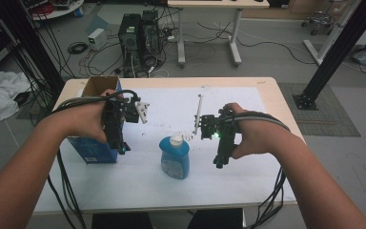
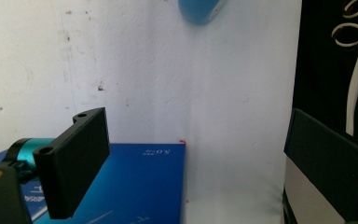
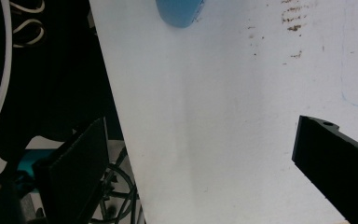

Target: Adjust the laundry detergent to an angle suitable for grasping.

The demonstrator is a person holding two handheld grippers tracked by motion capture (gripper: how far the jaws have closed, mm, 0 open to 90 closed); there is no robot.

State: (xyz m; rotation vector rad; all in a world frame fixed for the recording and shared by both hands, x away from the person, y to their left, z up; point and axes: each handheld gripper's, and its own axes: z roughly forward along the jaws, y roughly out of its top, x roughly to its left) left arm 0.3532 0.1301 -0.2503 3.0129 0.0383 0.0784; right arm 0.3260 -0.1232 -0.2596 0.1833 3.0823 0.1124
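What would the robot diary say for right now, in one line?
left hand-held gripper: open, over blue box | right hand-held gripper: open, above white mat | blue bottle: between them, untouched

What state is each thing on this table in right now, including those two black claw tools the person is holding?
Left gripper: open, empty, held above the blue box.
Right gripper: open, empty, held over the white sheet.
Blue bottle: upright, white cap on, untouched between the grippers.
Blue box: standing, top flaps open, contents not visible.
White sheet: flat on the table, with brown specks.
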